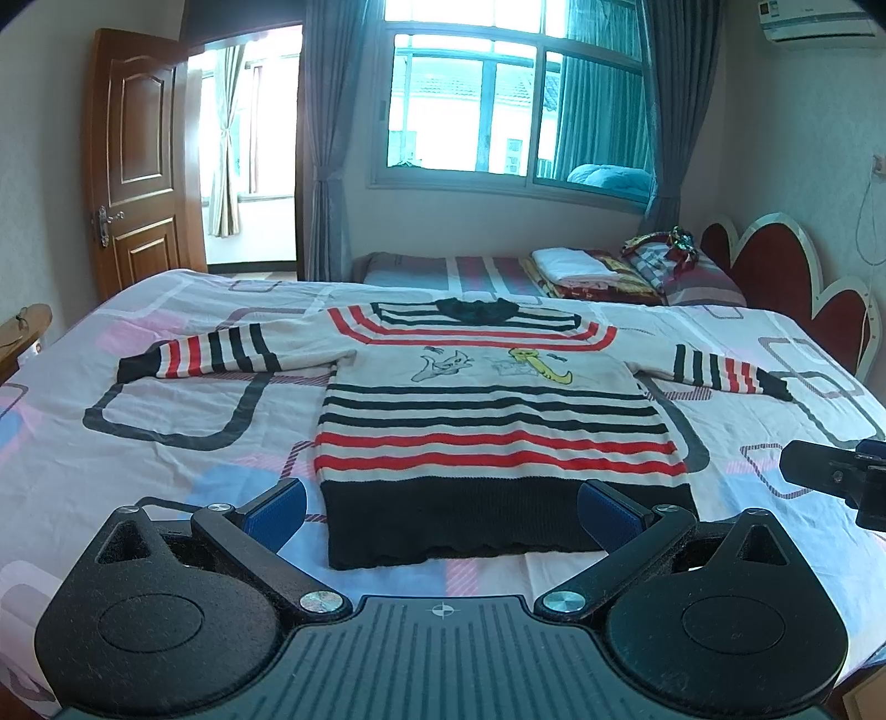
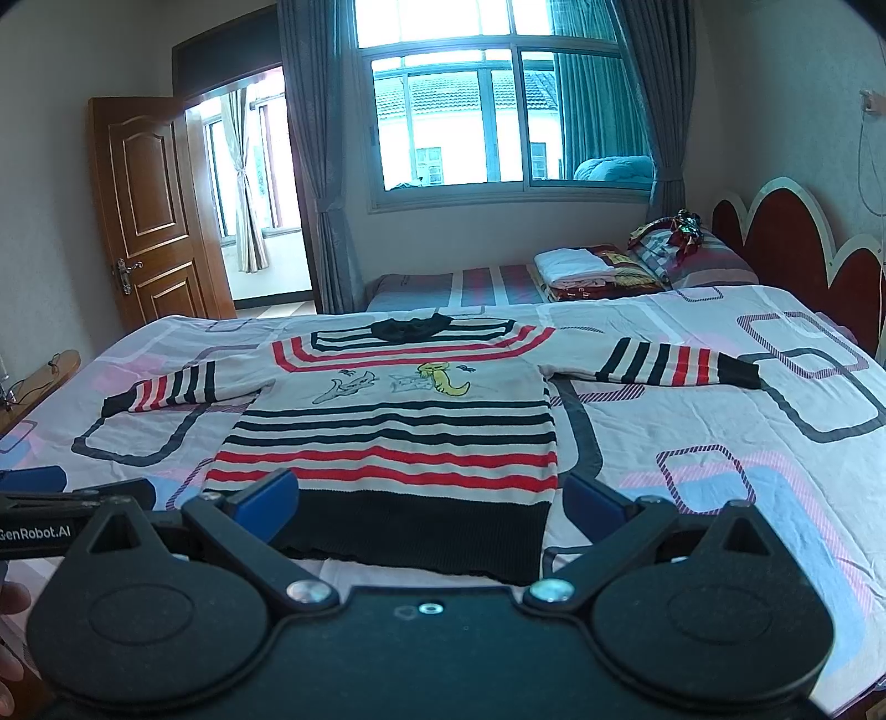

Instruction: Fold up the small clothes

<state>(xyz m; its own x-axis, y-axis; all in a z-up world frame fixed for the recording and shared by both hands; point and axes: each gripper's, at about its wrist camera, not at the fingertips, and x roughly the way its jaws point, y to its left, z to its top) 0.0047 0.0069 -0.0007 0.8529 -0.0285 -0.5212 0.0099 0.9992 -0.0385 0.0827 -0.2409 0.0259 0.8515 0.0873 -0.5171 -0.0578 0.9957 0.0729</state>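
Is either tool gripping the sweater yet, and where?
Neither. The left tool and right tool are both open above the black hem of the sweater, which lies flat.

A big bed (image 1: 166, 387) fills the room ahead of the fingers. Its sheet is pale with pink, blue and grey square shapes. Far past the fingers is a wide window (image 1: 515, 105) with bright light coming in. Blue-grey curtains (image 1: 326, 138) hang at both sides of it. To the left of the fingers a brown wooden door (image 2: 149, 216) stands open. Under the window lies a second, lower bed (image 2: 454, 288) with stripes, and folded blankets (image 2: 592, 268) sit on it. To the right of the fingers is a red headboard (image 2: 786, 238) with wavy white edges. A white air conditioner (image 1: 814, 22) sits high on the right wall. The walls are pale.
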